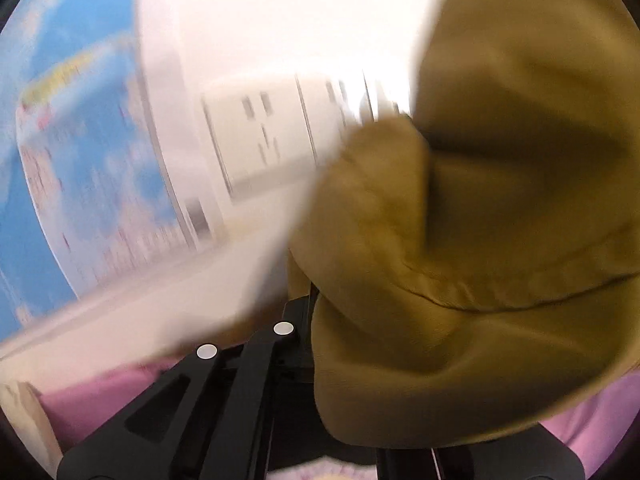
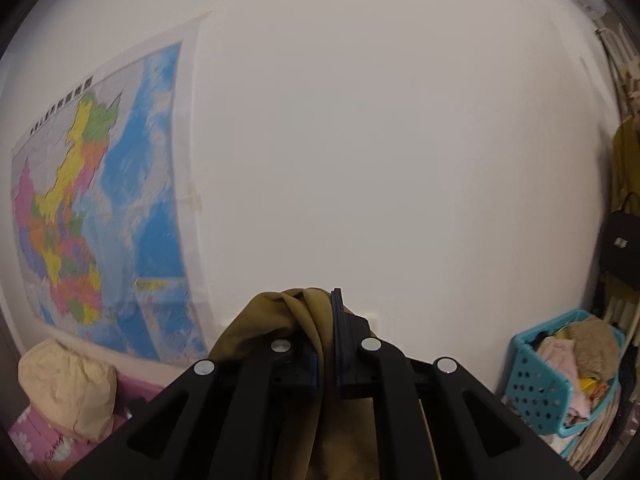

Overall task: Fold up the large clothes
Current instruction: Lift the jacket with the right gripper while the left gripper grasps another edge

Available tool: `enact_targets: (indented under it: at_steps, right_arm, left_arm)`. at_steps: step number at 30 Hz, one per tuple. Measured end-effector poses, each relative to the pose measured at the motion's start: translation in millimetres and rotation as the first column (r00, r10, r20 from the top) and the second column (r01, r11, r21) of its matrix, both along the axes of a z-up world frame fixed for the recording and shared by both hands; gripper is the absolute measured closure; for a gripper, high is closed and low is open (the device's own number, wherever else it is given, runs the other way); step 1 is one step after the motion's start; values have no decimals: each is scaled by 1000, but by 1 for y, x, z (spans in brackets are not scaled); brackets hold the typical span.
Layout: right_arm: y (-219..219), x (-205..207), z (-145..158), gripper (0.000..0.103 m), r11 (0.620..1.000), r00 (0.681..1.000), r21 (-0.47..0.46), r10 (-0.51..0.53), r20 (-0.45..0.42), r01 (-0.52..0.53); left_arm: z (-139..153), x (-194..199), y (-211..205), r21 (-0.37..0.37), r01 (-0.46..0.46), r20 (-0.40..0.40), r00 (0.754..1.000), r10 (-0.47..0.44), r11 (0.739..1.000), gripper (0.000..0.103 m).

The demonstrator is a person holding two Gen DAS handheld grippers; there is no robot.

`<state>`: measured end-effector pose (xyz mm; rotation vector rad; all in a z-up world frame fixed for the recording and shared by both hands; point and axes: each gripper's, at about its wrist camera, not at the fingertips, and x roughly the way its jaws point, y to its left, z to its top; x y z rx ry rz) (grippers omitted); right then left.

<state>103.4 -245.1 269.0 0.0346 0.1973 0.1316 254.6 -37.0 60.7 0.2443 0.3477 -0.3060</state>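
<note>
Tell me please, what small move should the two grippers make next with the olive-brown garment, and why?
Probably move the two grippers apart to stretch the cloth flat. The right gripper is shut on the olive-brown garment, which is bunched between its fingers. The left gripper seems to grip the same garment, hanging in thick folds, and both point at the wall, above the pink bedding.
</note>
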Motion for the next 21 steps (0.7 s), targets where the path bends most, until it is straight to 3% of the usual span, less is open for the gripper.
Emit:
enact_targets:
  at_steps: [4, 6, 9, 12, 15, 18, 21]
  right_arm:
    - [-14, -33, 52, 98, 999, 994, 21, -36, 104, 34]
    - [-17, -54, 77, 98, 999, 986, 19, -51, 161, 49]
    - [-18, -93, 115, 98, 998, 967, 2, -68, 246, 70]
    - [-21, -134, 142, 98, 997, 944, 3, -73, 322, 76]
    - [-29, -180, 160, 98, 999, 925, 15, -46, 378, 44]
    - [-34, -213, 160, 98, 1000, 922, 23, -4, 388, -5]
    - [-36, -233, 147, 98, 996, 933, 33, 71, 354, -88]
  left_arm:
    - [73, 3, 2, -94, 37, 58, 998, -32, 995, 101]
    - [104, -1, -3, -100, 44, 101, 994, -34, 994, 101]
    - [162, -35, -8, -144, 47, 236, 972, -12, 988, 101]
    - [213, -67, 11, -215, 60, 310, 951, 9, 975, 101]
    - [254, -119, 27, -228, 45, 383, 922, 47, 973, 101]
    - [276, -162, 48, -219, -1, 431, 897, 98, 976, 101]
    - [278, -235, 78, -210, -60, 446, 882, 151, 976, 101]
